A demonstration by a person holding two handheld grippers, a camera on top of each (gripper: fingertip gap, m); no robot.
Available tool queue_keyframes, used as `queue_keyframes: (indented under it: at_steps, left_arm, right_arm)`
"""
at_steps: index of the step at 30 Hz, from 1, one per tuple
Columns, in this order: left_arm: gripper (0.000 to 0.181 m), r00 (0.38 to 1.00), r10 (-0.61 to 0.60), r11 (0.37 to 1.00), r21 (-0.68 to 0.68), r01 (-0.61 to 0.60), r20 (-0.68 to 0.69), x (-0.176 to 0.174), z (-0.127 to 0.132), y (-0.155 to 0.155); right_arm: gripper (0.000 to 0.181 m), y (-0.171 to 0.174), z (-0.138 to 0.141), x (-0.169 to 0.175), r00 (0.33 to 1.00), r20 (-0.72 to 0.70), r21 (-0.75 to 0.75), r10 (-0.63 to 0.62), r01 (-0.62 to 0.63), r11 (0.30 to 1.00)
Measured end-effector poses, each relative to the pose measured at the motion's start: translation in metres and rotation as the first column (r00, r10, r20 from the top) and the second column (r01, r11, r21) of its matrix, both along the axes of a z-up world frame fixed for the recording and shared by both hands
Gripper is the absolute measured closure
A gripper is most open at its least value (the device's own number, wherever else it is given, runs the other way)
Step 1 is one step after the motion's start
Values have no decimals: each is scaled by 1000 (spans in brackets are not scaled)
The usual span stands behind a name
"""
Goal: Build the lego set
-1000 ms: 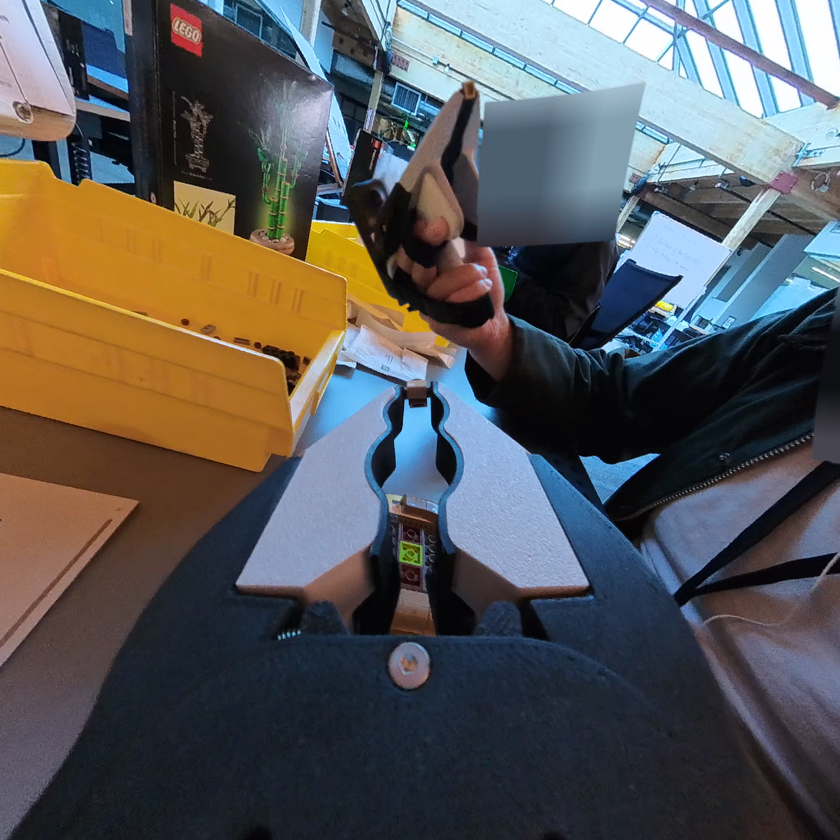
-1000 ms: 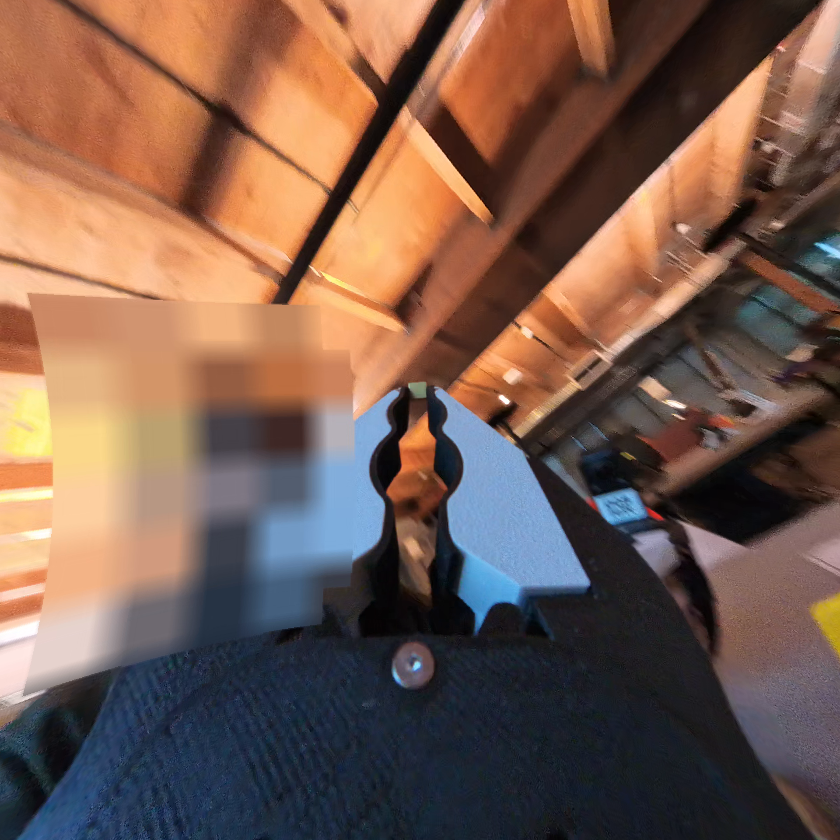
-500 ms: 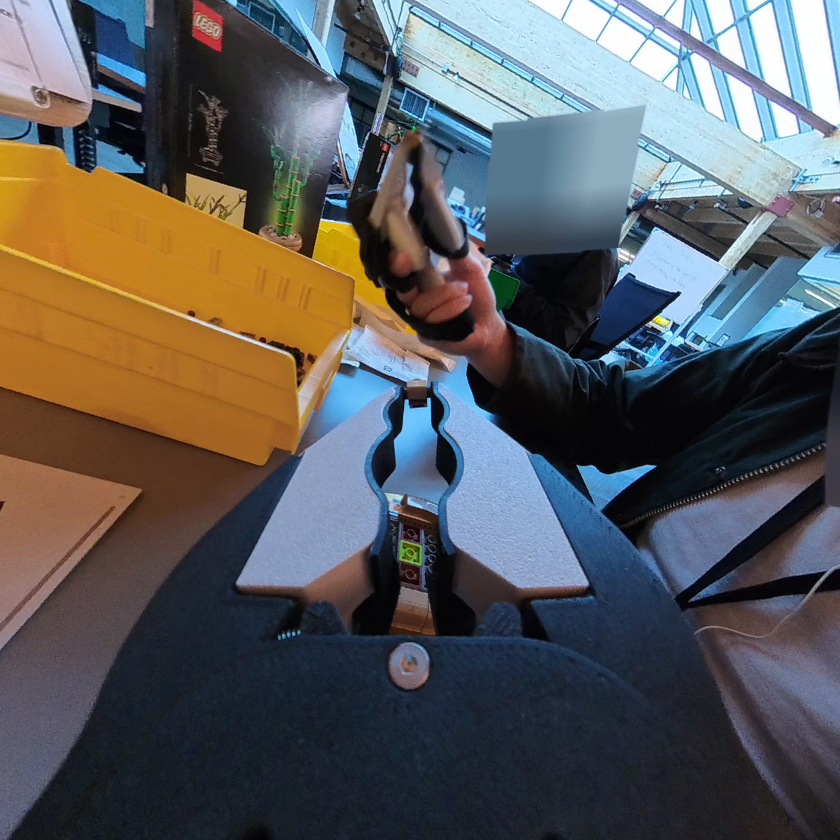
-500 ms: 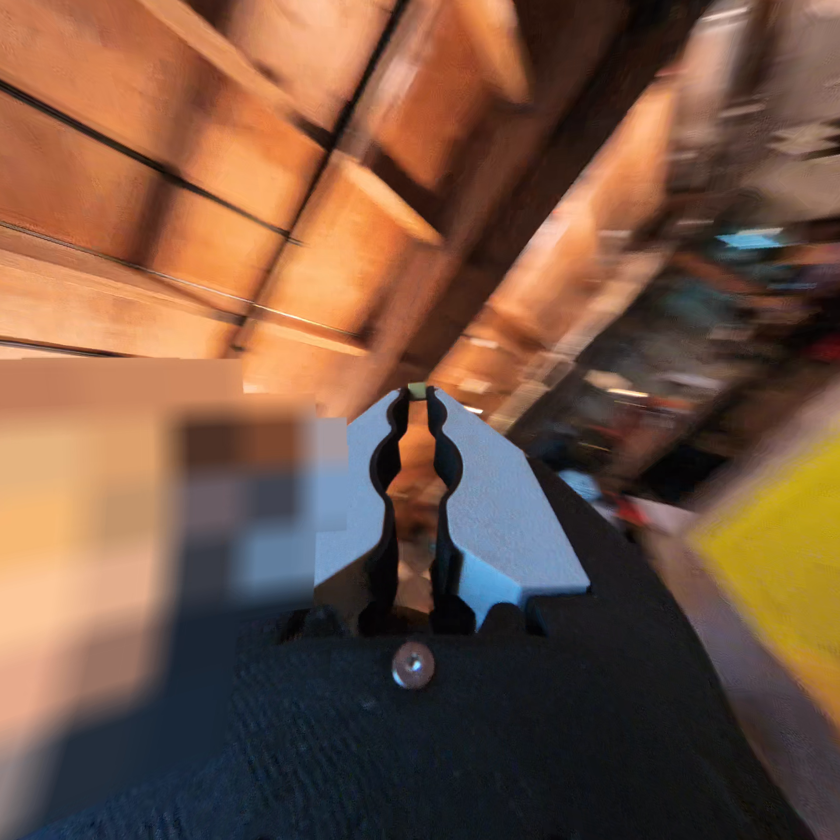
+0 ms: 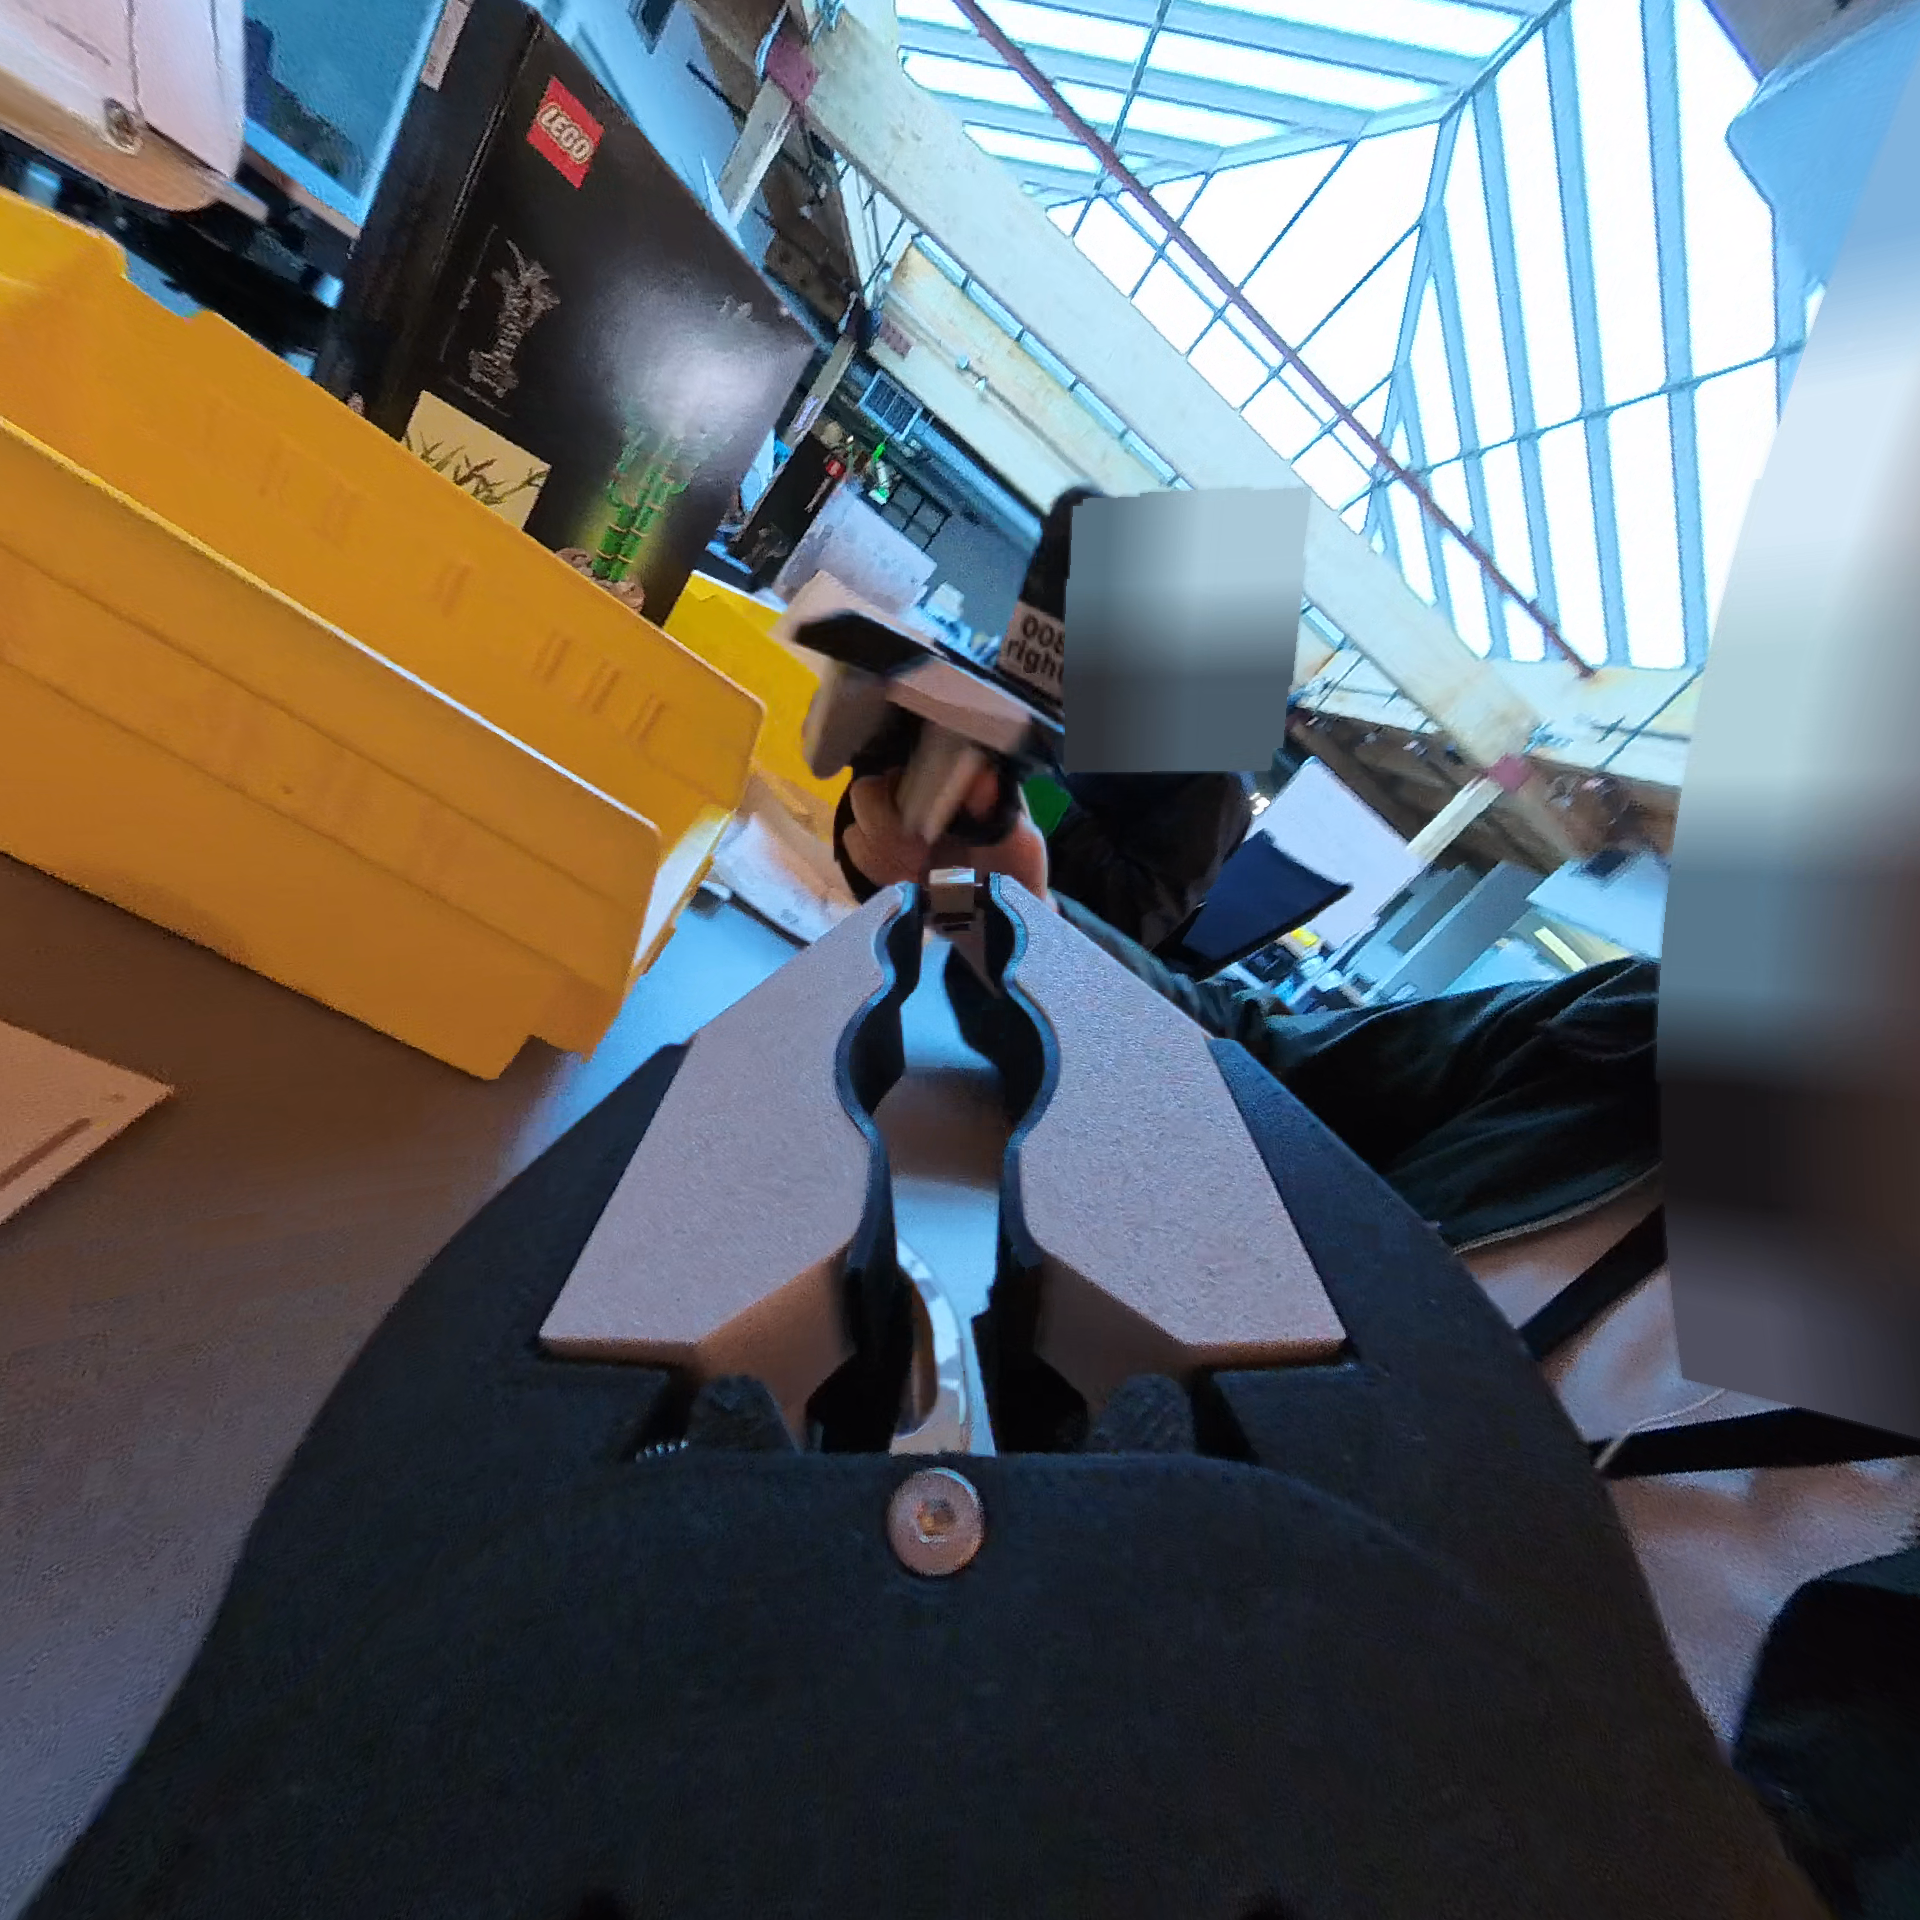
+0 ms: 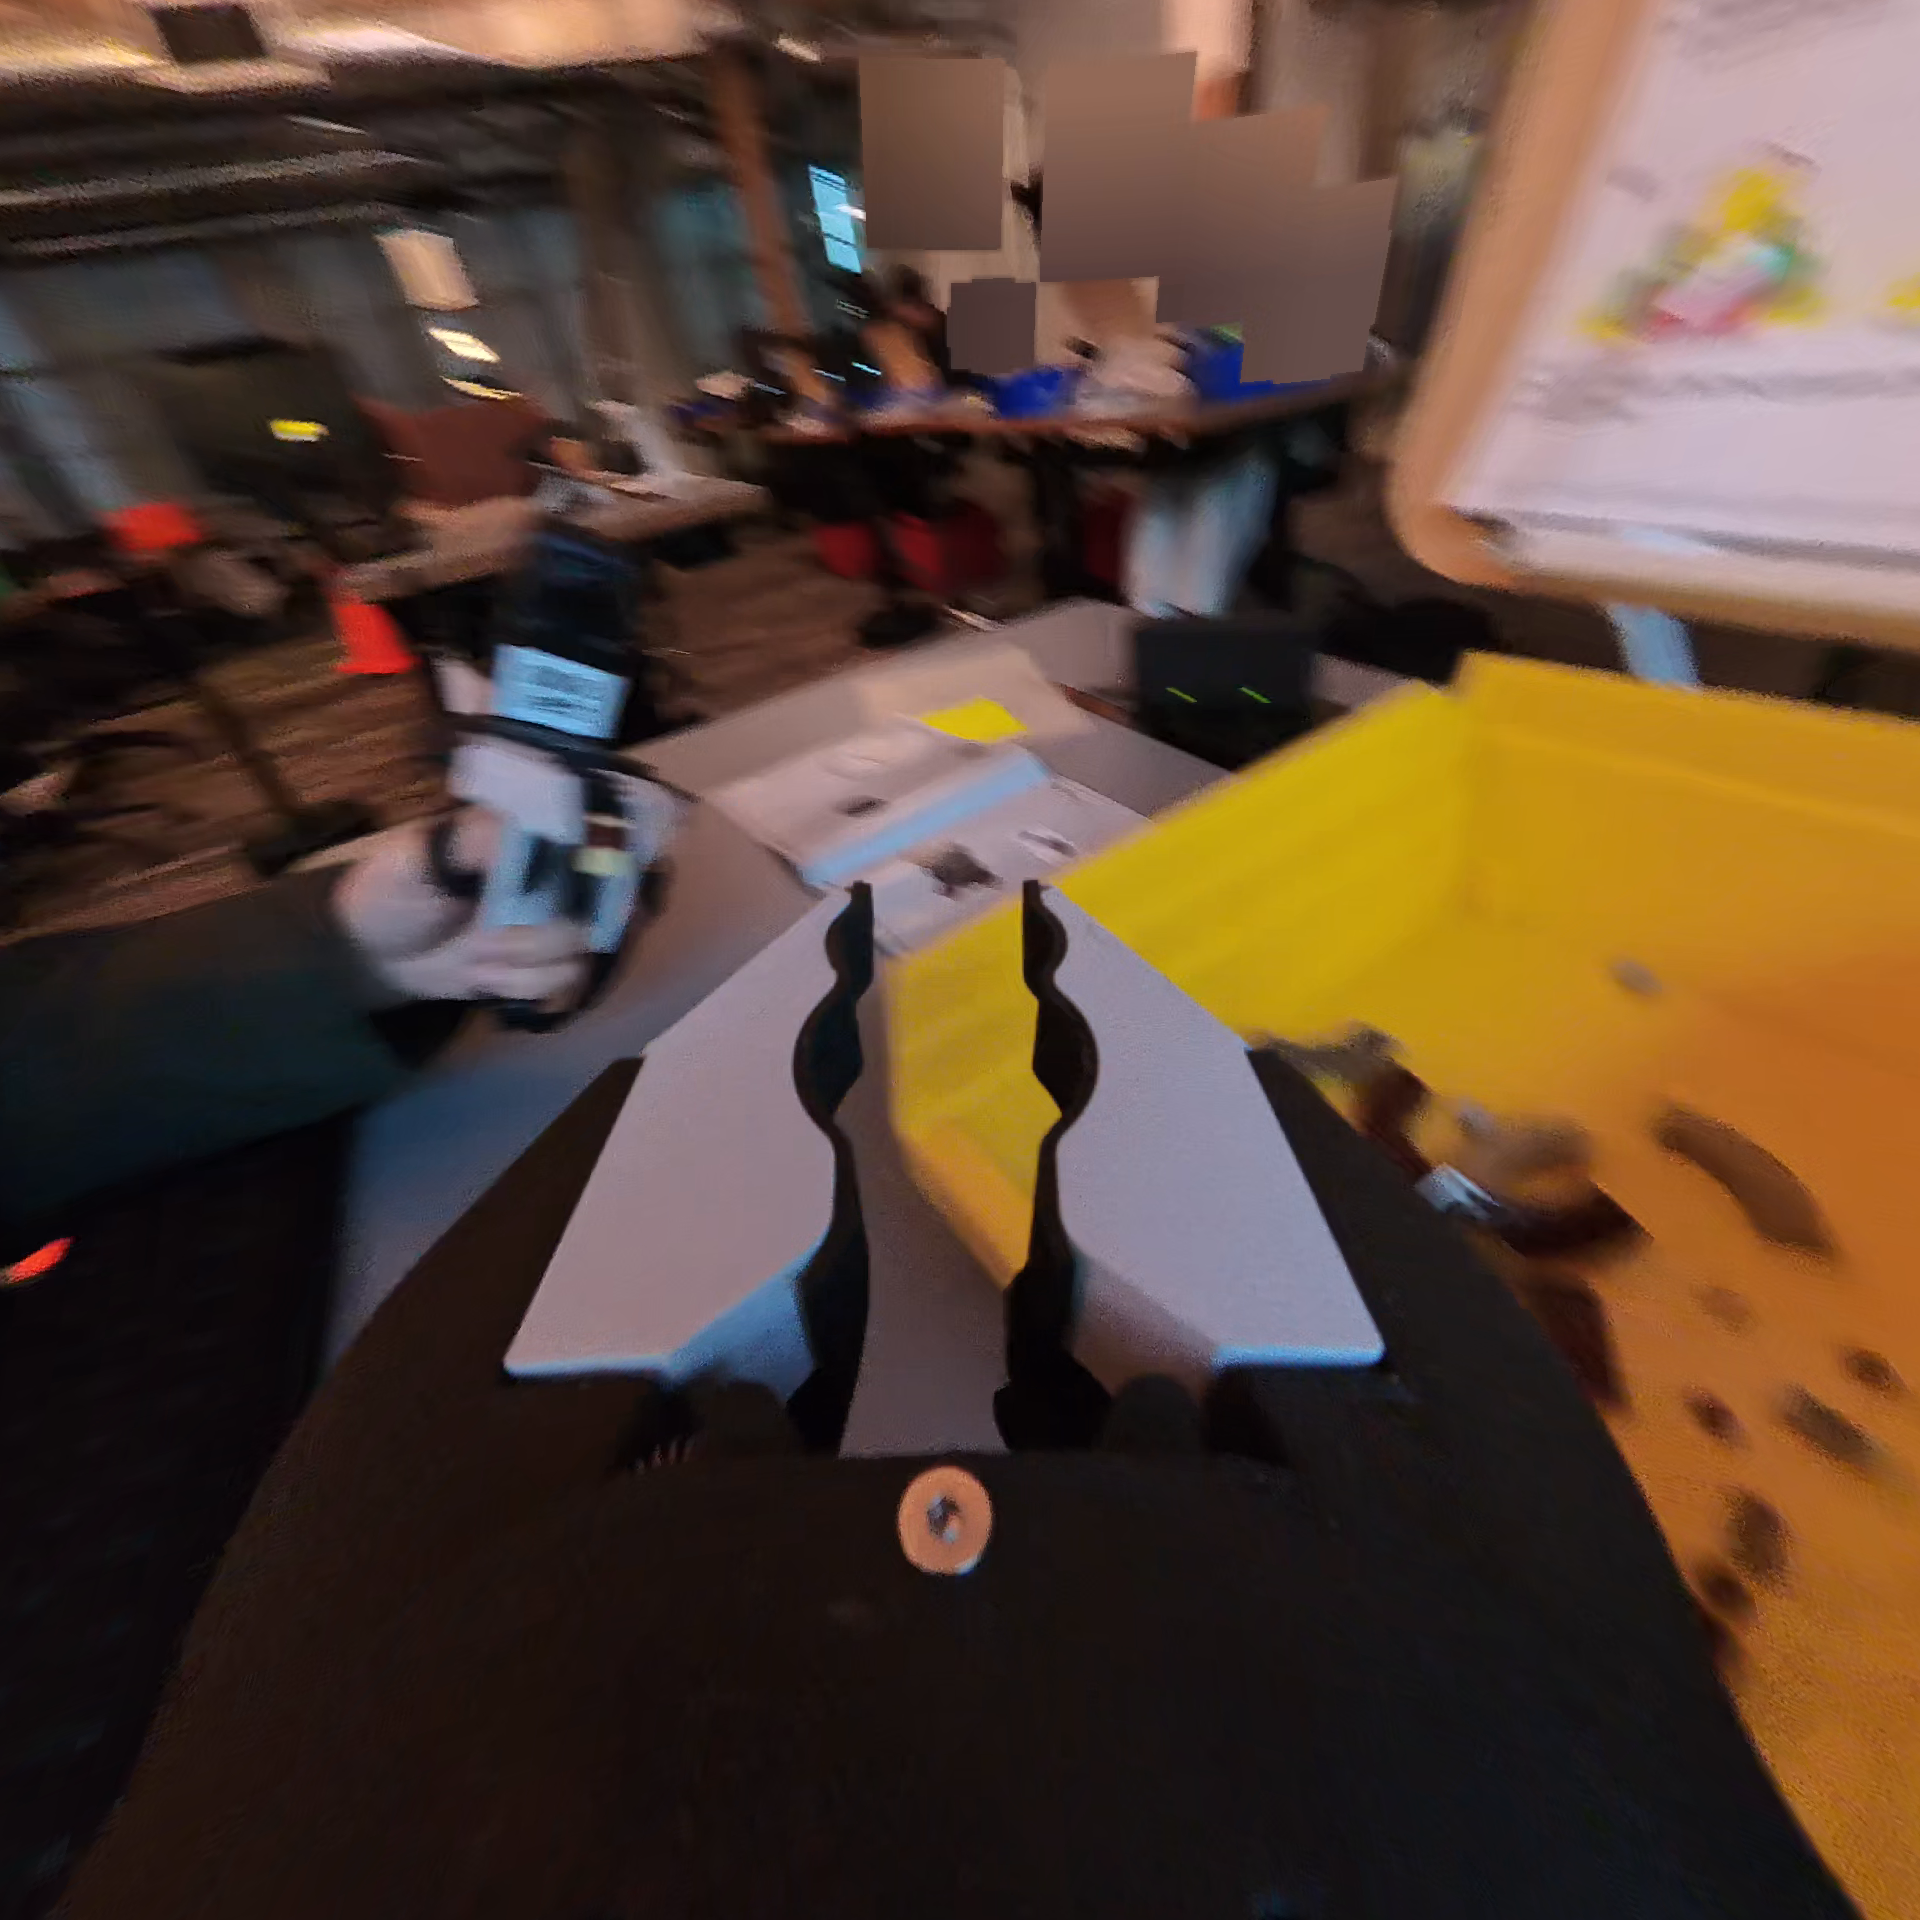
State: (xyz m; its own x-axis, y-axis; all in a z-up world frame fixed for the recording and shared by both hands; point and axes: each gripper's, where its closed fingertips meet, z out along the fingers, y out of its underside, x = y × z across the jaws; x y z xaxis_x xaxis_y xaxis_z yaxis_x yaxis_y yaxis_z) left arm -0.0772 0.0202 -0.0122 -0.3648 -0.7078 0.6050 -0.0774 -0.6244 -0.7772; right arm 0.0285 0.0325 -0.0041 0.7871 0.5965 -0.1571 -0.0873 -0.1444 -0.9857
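Two tongs: left tongs (image 5: 954, 896) pinch a small lego piece (image 5: 952, 891); right tongs (image 6: 940, 902) gape empty beside the yellow bin (image 6: 1351, 831).

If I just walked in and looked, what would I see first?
Probably the big yellow bin, just right of the open right gripper, with small dark Lego pieces scattered inside. Next, the left gripper, shut on a tiny brick at its tips. Behind the bin stands the black Lego box.
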Motion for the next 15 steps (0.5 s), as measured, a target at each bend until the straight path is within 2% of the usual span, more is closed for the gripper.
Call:
queue_keyframes:
  at_steps: [2, 5, 6, 8, 10, 15]
  left_arm:
    - [172, 1000, -18, 998, -61, 20, 20, 1, 3, -1]
    - [172, 999, -30, 992, -125, 34, 32, 5, 5, -3]
    - [173, 999, -34, 990, -138, 39, 36, 6, 6, -4]
    - [172, 999, -35, 988, -149, 40, 30, 9, 5, -6]
    - [173, 999, -34, 988, -148, 37, 23, 13, 3, -9]
    - [173, 998, -53, 986, -160, 56, 26, 17, 4, -16]
  right_arm:
    - [153, -17, 12, -38, 993, 80, 120, 88, -97, 988]
    - [151, -30, 5, -78, 929, 369, 246, 32, -131, 960]
    - [153, -31, 4, -86, 906, 424, 286, -7, -127, 950]
    - [162, -31, 5, -92, 875, 478, 344, -84, -98, 934]
    - [167, -33, 7, -98, 863, 496, 372, -96, -111, 922]
    - [168, -29, -6, -99, 816, 567, 347, -110, -116, 931]
